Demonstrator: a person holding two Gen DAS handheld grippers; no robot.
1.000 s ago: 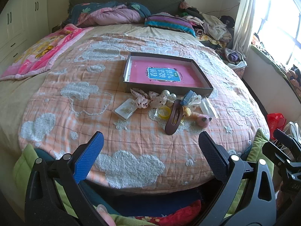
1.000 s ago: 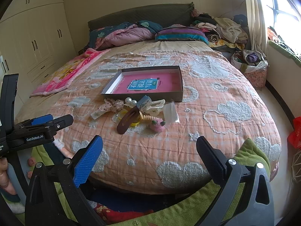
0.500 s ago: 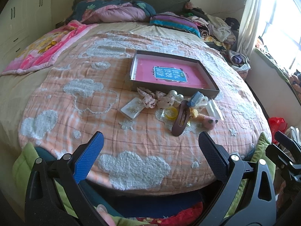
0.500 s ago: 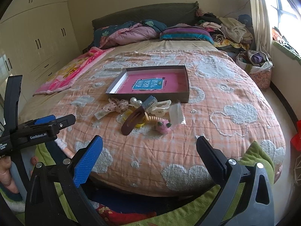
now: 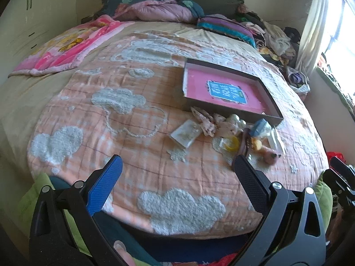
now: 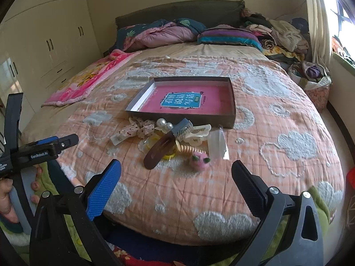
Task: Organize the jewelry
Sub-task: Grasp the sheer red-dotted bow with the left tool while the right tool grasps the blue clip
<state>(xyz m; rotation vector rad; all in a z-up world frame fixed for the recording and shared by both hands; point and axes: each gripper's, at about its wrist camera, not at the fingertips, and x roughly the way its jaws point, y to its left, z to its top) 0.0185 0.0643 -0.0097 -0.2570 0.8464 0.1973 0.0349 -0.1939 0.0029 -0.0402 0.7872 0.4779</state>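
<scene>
Both grippers, left and right, jaws wide and empty, hover over the bed's near edge; the jewelry pile lies ahead beside the box, brown clip angled lengthwise toward the nearer right gripper.

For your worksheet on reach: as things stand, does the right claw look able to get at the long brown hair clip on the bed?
Probably yes. The right claw is open and empty, and the brown hair clip lies on top at the pile's near edge, with only bare quilt between them.
</scene>
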